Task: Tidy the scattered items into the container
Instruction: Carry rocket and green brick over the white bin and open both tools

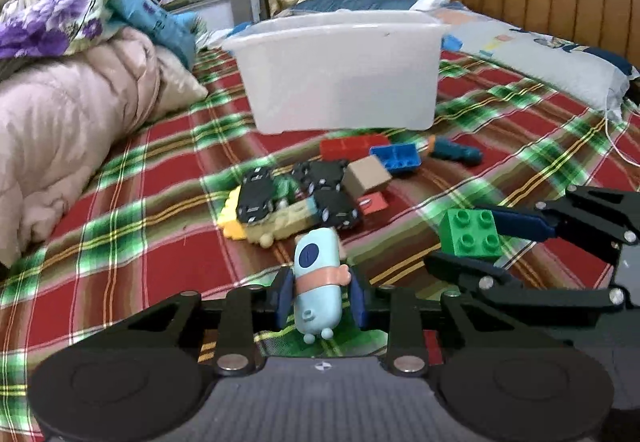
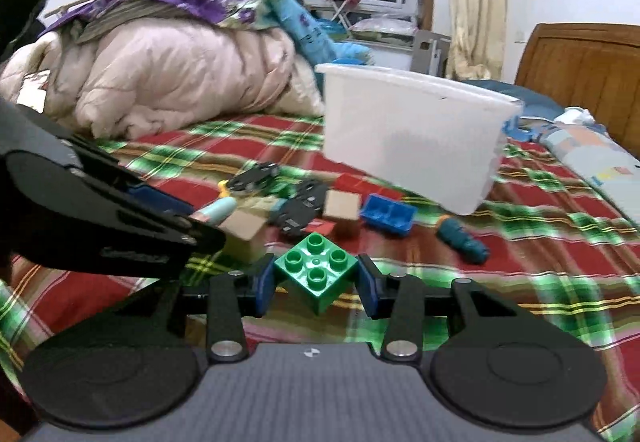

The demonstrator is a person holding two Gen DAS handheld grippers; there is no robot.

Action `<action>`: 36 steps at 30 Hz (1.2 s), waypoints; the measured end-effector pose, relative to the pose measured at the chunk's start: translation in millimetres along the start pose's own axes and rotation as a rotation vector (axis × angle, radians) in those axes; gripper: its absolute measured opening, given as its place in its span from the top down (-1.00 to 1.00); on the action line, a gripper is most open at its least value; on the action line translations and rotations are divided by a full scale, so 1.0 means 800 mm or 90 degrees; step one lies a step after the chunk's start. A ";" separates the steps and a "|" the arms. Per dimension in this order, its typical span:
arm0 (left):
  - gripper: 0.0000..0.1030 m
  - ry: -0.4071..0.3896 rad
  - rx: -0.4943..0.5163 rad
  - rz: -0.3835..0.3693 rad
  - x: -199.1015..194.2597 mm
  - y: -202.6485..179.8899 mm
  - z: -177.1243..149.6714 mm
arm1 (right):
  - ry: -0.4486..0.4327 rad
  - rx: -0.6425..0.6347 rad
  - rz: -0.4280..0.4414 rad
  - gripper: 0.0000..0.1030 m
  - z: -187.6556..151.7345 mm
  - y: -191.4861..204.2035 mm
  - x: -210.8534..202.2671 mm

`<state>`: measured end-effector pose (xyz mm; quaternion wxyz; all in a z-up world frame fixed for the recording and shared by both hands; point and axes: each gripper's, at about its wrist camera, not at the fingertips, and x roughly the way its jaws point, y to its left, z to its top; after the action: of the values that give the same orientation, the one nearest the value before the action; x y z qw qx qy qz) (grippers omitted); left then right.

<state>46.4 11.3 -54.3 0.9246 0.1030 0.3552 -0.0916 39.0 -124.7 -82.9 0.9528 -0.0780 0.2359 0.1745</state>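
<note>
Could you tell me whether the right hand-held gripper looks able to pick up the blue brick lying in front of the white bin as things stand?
Probably not yet: the right hand-held gripper is already shut on a green brick. The blue brick lies uncovered, so the way looks free once that load goes into the white bin.

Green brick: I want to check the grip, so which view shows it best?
The right wrist view: the green brick sits centred, pressed between that hand-held gripper's pads. The left wrist view shows the same pinch side-on, near its right edge.

Both wrist cameras sit low over the plaid bed (image 1: 160,242), angled down along their fingers toward the white container (image 1: 340,74) — the left view from nearer, the right view from further right — sharing the toy pile (image 2: 304,206).
</note>
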 end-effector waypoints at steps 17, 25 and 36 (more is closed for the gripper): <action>0.35 -0.105 0.023 0.005 0.001 0.008 0.141 | -0.113 0.010 -0.077 0.11 0.102 -0.086 0.017; 0.35 -0.147 0.040 0.030 0.070 -0.002 0.257 | -0.143 0.030 -0.100 0.11 0.155 -0.138 0.077; 0.01 -0.127 0.014 0.049 0.166 -0.001 0.299 | -0.128 0.099 -0.083 -0.67 0.173 -0.194 0.148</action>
<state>295.5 -63.4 29.4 0.9570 0.1170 0.2559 -0.0697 252.7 -201.6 -8.0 0.9841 -0.0008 0.1463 0.1005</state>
